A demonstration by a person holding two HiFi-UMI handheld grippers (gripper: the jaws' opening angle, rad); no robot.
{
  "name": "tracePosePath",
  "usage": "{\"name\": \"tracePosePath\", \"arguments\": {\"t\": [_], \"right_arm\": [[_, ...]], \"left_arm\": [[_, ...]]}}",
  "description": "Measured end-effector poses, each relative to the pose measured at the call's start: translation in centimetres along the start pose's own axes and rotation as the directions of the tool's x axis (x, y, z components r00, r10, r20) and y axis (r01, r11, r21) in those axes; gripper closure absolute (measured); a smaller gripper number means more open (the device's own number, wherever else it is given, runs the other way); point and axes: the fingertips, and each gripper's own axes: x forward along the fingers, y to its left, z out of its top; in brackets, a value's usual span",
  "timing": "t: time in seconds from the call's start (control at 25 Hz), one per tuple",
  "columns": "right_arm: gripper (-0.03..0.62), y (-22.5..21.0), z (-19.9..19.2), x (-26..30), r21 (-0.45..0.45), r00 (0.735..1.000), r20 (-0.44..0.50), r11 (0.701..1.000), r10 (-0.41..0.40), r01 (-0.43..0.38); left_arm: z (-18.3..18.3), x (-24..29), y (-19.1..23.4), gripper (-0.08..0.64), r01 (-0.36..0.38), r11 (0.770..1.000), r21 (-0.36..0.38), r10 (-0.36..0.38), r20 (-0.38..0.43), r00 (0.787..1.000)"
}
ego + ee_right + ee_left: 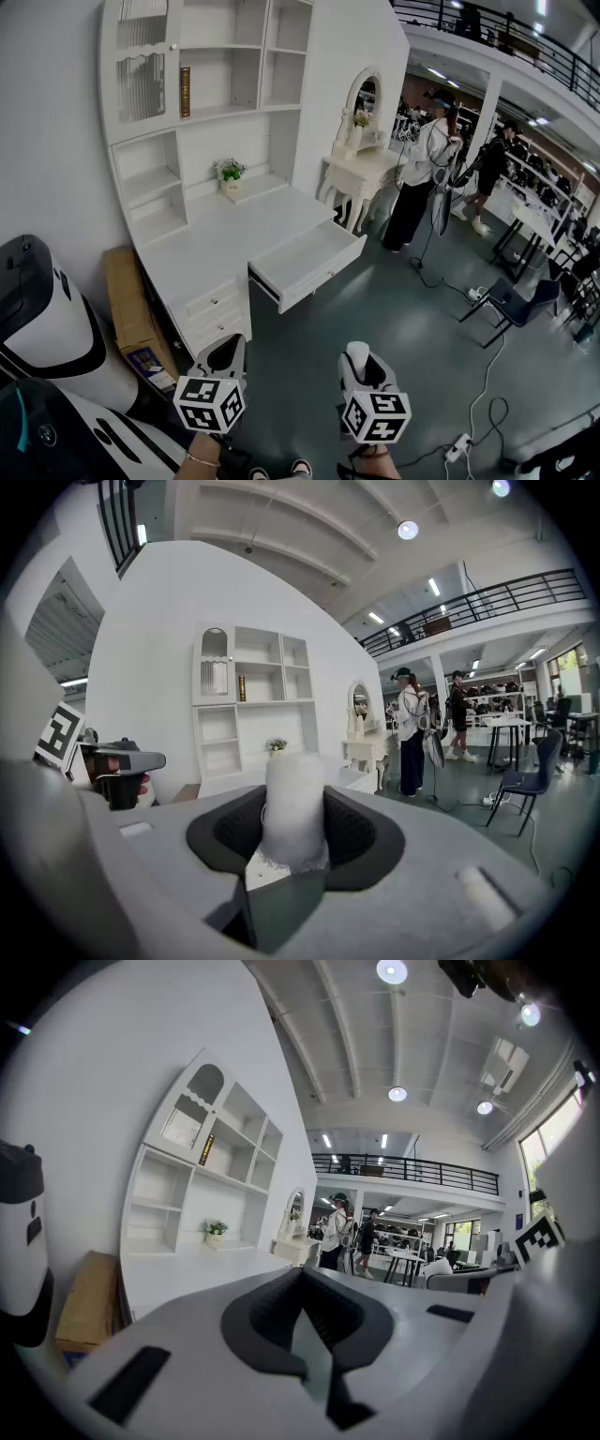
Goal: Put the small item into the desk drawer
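A white desk with a shelf unit stands ahead. Its drawer is pulled out to the right and looks empty. The small item is a white, soft-looking cylinder; it stands upright between the dark pads of my right gripper, which is shut on it. In the head view the right gripper is low at the bottom middle, with the small item's white top showing, well short of the drawer. My left gripper is beside it to the left. Its jaws meet with nothing between them.
A small potted plant sits on the desk top. A cardboard box leans at the desk's left, next to a white machine. A vanity table, two standing people, a chair and floor cables lie to the right.
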Motion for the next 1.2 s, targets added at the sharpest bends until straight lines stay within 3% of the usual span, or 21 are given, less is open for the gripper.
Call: {"name": "tracePosePath", "arguments": {"t": [0.36, 0.76, 1.2], "right_arm": [[0.419, 2.2, 0.1, 0.8, 0.065, 0.999, 0.040, 0.997, 0.030, -0.033], [0.419, 3.8, -1.4, 1.5, 0.069, 1.000, 0.001, 0.998, 0.001, -0.001], [0.419, 0.3, -0.5, 8.5, 0.102, 1.000, 0.005, 0.995, -0.013, 0.013]], "left_arm": [[0.0, -0.4, 1.7, 0.560, 0.017, 1.000, 0.007, -0.017, -0.016, 1.000], [-1.0, -0.2, 3.8, 0.560, 0.037, 0.999, -0.004, -0.037, -0.050, 0.998], [-1.6, 6.8, 6.3, 0.560, 0.012, 0.999, -0.035, -0.015, -0.076, 0.997]]}}
